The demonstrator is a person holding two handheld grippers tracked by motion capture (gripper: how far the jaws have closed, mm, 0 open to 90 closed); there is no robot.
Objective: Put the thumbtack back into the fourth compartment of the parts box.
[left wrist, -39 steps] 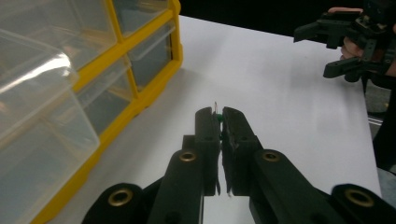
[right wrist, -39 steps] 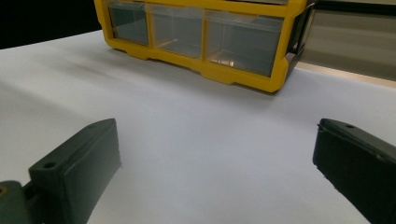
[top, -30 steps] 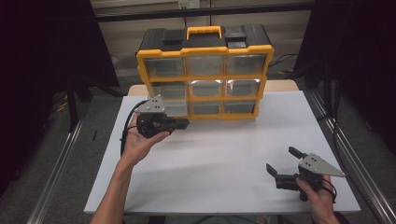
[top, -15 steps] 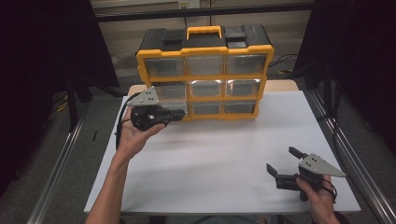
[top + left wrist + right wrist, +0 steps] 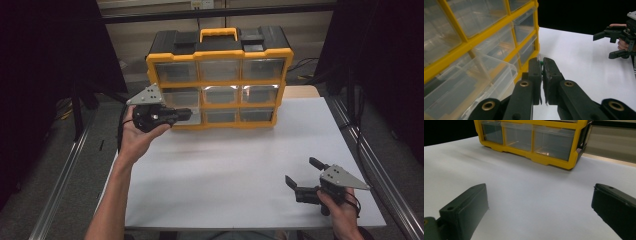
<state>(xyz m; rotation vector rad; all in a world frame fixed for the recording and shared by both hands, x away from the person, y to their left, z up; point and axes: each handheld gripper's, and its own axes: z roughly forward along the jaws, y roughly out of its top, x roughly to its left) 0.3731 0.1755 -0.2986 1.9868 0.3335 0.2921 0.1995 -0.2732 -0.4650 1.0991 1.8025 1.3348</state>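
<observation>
**Left tongs pinch a small green piece beside the drawer cabinet**

The left gripper (image 5: 186, 114) is held up in the person's left hand (image 5: 134, 139), its two black jaws brought almost together. In the left gripper view (image 5: 542, 65) a tiny green object (image 5: 540, 63) sits pinched between the jaw tips; only a sliver of it shows (too little to tell its shape, its long axis or which way it points). In the high view the jaws point across the table toward the front of the yellow-framed plastic organiser cabinet with clear drawers (image 5: 220, 77), at its bottom-left drawer.

That clear plastic drawer (image 5: 487, 82) stands pulled out from the frame, just left of the jaws in the left gripper view, its rim close to them; I cannot tell whether they touch.

The right gripper (image 5: 306, 176) rests low near the front right corner of the white table (image 5: 240, 165), held in the person's right hand (image 5: 339, 210), well apart from the cabinet. Its jaws stand wide apart with nothing between them, as the right gripper view (image 5: 539, 207) shows.

The cabinet stands upright at the far edge of the table, three drawers wide and three rows high, with a yellow carry handle (image 5: 218, 34) on its black top.
</observation>
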